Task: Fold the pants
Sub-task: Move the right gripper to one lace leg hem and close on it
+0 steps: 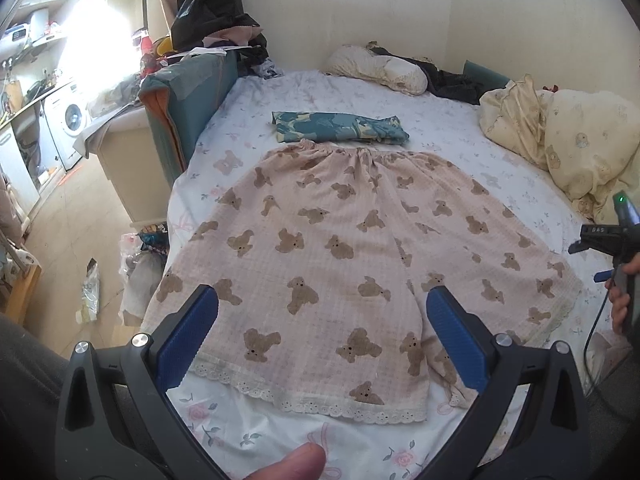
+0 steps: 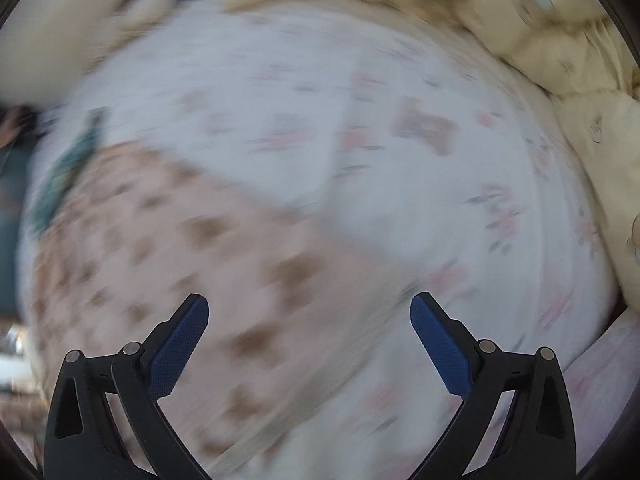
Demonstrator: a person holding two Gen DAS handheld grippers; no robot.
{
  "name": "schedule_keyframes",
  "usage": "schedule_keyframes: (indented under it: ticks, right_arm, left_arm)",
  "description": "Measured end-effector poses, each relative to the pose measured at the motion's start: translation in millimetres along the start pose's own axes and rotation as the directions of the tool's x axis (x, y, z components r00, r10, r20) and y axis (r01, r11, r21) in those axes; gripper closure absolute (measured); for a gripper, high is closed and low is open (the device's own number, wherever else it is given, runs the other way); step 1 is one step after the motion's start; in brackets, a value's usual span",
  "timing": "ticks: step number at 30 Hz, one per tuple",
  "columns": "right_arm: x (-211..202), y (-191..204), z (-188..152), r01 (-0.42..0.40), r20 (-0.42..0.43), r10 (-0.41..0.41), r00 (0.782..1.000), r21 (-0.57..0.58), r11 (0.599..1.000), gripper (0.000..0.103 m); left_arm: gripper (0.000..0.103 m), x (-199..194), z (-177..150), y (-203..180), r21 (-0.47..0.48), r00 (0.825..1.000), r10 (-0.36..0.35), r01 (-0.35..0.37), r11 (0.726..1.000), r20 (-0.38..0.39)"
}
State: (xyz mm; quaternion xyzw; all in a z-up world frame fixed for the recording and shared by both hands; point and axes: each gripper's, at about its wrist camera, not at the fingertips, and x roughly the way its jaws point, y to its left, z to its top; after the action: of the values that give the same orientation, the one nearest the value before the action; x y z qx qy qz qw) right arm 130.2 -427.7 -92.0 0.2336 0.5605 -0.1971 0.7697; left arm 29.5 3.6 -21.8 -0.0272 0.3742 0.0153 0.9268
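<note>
My left gripper (image 1: 322,340) hangs over the near hem of the pants (image 1: 340,240), its 2 blue pads (image 1: 186,340) spread wide with nothing between them. The pants lie flat on the bed (image 1: 500,192), waistband at the far end and both lace-edged legs toward me, pink with brown bears. The waistband touches a folded blue cloth (image 1: 340,128) lying just past it. My thumb (image 1: 296,464) shows at the bottom edge of the left view.

My right gripper (image 2: 310,340) is also wide open and holds nothing. Its view is badly blurred, but I can make out the pants (image 2: 180,260) under its left finger and the floral sheet (image 2: 400,200) under the right one; whether the tips touch the fabric I cannot tell. From the left view I see my right hand (image 1: 622,292) on that tool at the right side of the bed, beside the pants' right leg.

A cream duvet (image 1: 580,140) is bunched along the bed's far right, and a pillow (image 1: 380,66) sits against the wall
</note>
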Motion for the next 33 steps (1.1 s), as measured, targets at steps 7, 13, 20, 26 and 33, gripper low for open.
schedule_keyframes:
  ticks: [7, 13, 20, 26, 33]
  right_arm:
    - [34, -39, 17, -0.081, -0.105, 0.092, 0.99, 0.107, 0.991, 0.029]
    - [37, -29, 15, -0.081, -0.128, 0.085, 0.988, 0.043, 0.996, 0.101]
    - [-19, 15, 10, -0.2, 0.074, 0.211, 0.975, -0.129, 0.971, 0.1]
    - [-95, 85, -44, -0.414, 0.137, 0.518, 0.844, -0.447, 0.793, 0.1]
    - [-112, 156, -144, -0.602, -0.18, 0.639, 0.748, -0.59, 0.538, 0.1]
  left_arm:
    - [0.0, 7, 8, 7, -0.05, 1.0, -0.008, 0.007, 0.999, -0.018]
    - [0.0, 10, 8, 10, -0.059, 0.999, -0.029, 0.027, 0.998, -0.043]
    - [0.0, 7, 8, 21, -0.105, 0.999, -0.029, 0.025, 0.994, -0.037]
    - [0.0, 18, 7, 31, -0.127, 0.994, -0.003, -0.011, 0.992, -0.113]
    - [0.001, 39, 25, 39, -0.192, 0.972, -0.077, 0.034, 0.981, -0.221]
